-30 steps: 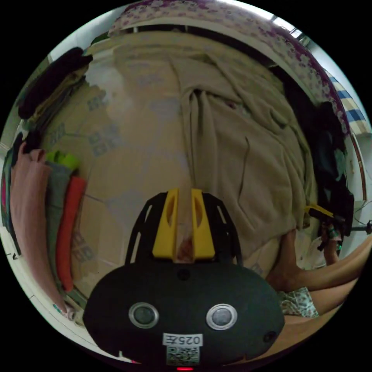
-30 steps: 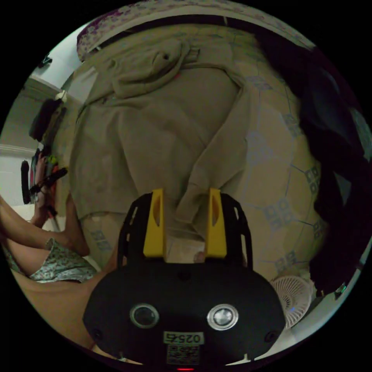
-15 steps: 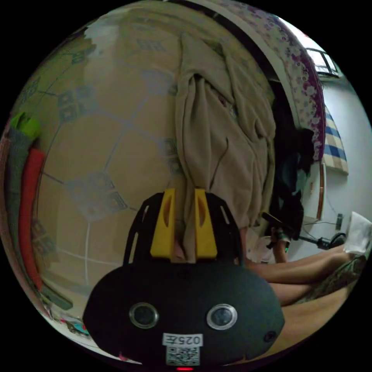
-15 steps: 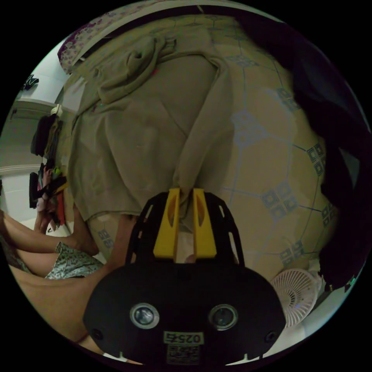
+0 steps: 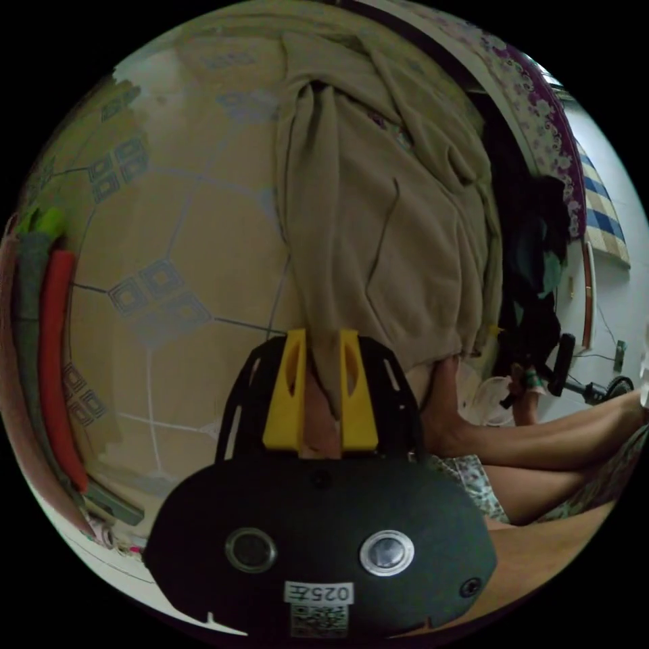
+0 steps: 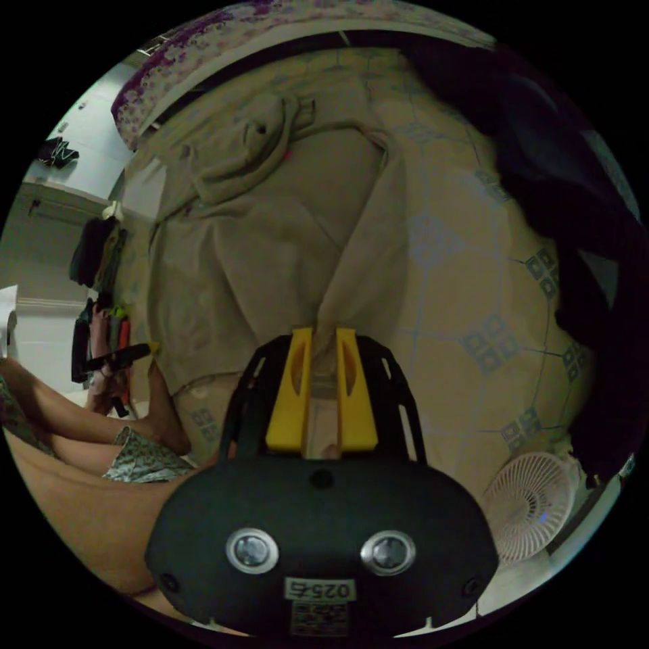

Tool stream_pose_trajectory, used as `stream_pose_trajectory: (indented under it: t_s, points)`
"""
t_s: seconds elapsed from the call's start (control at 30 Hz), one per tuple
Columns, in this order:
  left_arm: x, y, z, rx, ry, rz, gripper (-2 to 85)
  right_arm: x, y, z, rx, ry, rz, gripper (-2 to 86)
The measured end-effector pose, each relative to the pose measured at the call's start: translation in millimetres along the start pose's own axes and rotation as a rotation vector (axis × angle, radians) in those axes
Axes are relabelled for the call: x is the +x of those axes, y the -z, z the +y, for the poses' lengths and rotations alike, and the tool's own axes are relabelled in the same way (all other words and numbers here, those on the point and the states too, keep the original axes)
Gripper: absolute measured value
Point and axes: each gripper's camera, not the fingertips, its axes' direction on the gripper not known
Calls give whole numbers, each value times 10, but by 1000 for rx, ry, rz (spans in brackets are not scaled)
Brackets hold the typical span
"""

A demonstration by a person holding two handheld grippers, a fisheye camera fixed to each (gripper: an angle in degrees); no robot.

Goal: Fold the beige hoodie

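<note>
Nearest the camera in each view, a hand-held gripper had its yellow jaws drawn close together on cloth: the left hand-held gripper (image 5: 319, 392) pinched a gathered fold of the beige hoodie (image 5: 385, 230), and the right hand-held gripper (image 6: 319, 392) pinched a sleeve-like strip of it. Beyond them the beige hoodie (image 6: 270, 250) lay spread and rumpled on the patterned mat (image 6: 473, 318), its hood (image 6: 253, 149) bunched at the far end. It looked soft, thick and limp, likely to sag and crease, so cuffs, hem corners and shoulder seams seemed the best holds. A white fan (image 6: 531, 503) stood off to one side. Each gripper body carried a small printed label, left unread here.
</note>
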Motion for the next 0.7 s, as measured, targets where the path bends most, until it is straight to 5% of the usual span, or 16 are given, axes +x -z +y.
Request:
stream_pose_trajectory:
  t_s: [0.23, 0.43, 0.53, 0.7]
  points:
    - [-36, 14, -116, -44, -24, 27, 0, 419, -51, 188, -80, -37, 3, 41]
    - [-119, 523, -131, -15, -11, -57, -8, 1269, 900, 369, 1, -174, 102, 25]
    - [-381, 642, -137, -33, 74, 39, -8, 2077, 960, 493, -90, -272, -41, 24]
    - [-486, 491, -76, -84, 30, 47, 1, 3032, 534, 770, -98, -441, -604, 80]
